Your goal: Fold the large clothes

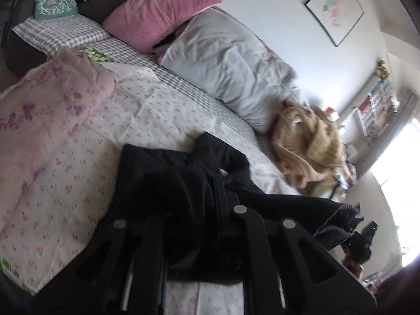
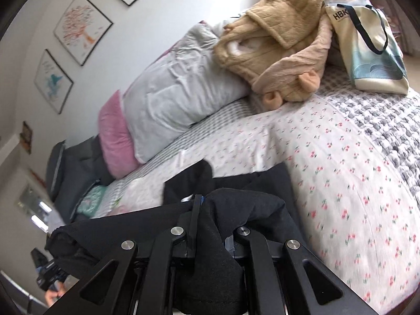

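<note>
I'm holding the black garment [image 1: 183,173] stretched above the floral bedspread [image 1: 78,157], left gripper [image 1: 220,183] and right gripper [image 2: 197,204] each pinching an edge, so it hangs flat for folding.

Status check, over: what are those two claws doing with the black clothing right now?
Left claw shut on black garment. Right claw shut on it too. Garment stretched between them over the floral sheet. Nothing in the way.

You've got a pink pillow [image 1: 160,10] and a grey duvet [image 1: 231,68] along the bed's wall edge, then a tan fleece robe [image 2: 283,36] touching a tote bag [image 2: 372,50] near its foot corner.
</note>
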